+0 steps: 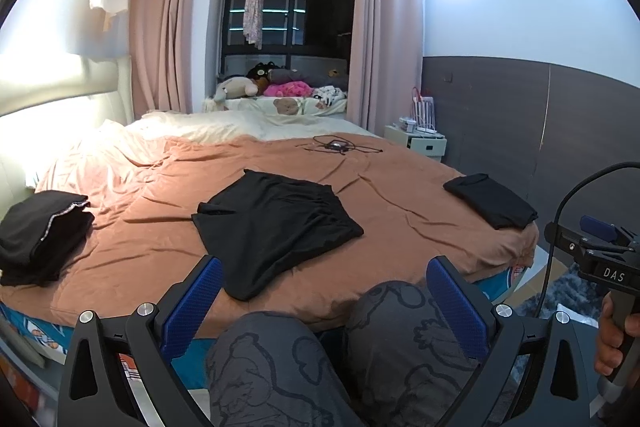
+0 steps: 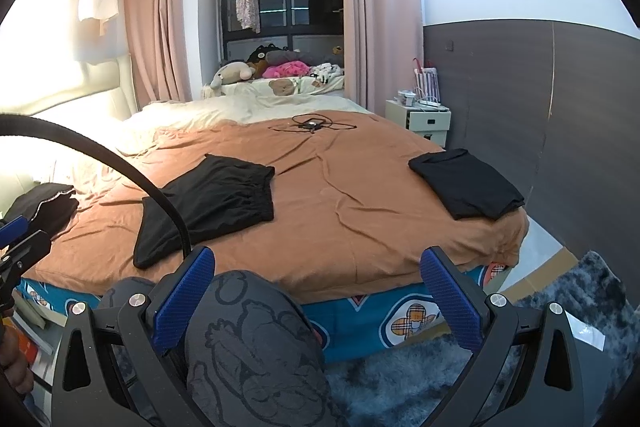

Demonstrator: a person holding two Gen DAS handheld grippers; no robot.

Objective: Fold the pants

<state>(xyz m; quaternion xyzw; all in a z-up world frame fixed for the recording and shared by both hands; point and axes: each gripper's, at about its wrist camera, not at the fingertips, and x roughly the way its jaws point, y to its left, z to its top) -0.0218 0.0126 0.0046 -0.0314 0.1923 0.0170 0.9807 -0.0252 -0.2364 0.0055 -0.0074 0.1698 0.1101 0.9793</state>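
Observation:
A pair of black pants (image 1: pixel 276 223) lies folded flat on the brown bedspread (image 1: pixel 168 183), near the front edge; it also shows in the right wrist view (image 2: pixel 216 203). My left gripper (image 1: pixel 324 271) is open and empty, held back from the bed above the person's knees. My right gripper (image 2: pixel 318 263) is open and empty too, short of the bed's front edge. The right gripper's body shows in the left wrist view (image 1: pixel 600 251).
A folded black garment (image 1: pixel 492 201) lies at the bed's right corner, also in the right wrist view (image 2: pixel 468 183). A pile of dark clothes (image 1: pixel 40 235) sits at the left edge. A cable and device (image 1: pixel 336 146) lie farther back. A nightstand (image 2: pixel 420 119) stands right of the bed.

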